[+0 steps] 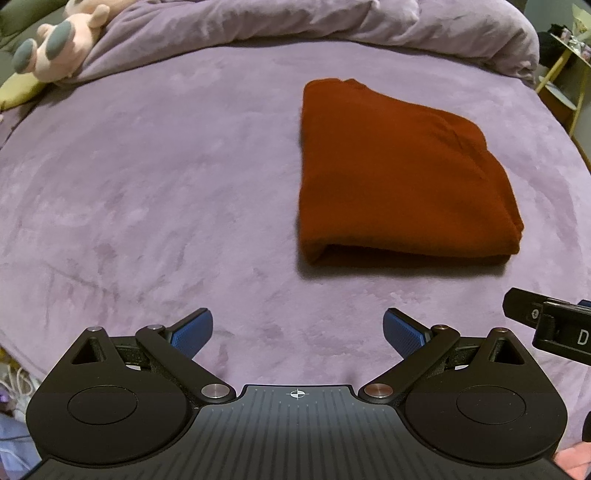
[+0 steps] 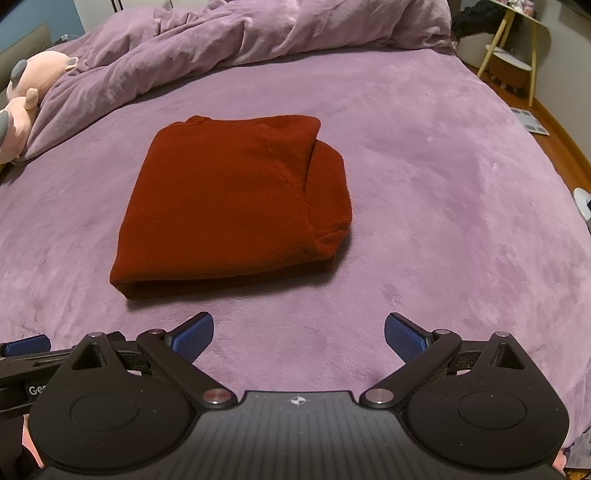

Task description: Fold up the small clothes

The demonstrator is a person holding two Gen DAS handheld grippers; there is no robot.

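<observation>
A dark red knitted garment [image 1: 391,173] lies folded into a compact rectangle on the purple bed cover [image 1: 166,184]; in the right wrist view the same garment [image 2: 232,206] sits centre-left with a sleeve fold showing on its right side. My left gripper [image 1: 298,334] hovers open, short of the garment and to its left, with nothing between its blue pads. My right gripper [image 2: 299,338] is open too, just in front of the garment's near edge and holding nothing. Each gripper shows at the edge of the other's view: the right gripper's body [image 1: 554,328] and one fingertip of the left gripper [image 2: 26,345].
A bunched purple duvet [image 2: 258,33] runs along the far side of the bed. A pink plush toy [image 1: 62,40] lies at the far left. A yellow-legged side table [image 2: 513,48] and wooden floor [image 2: 554,136] lie beyond the bed's right edge.
</observation>
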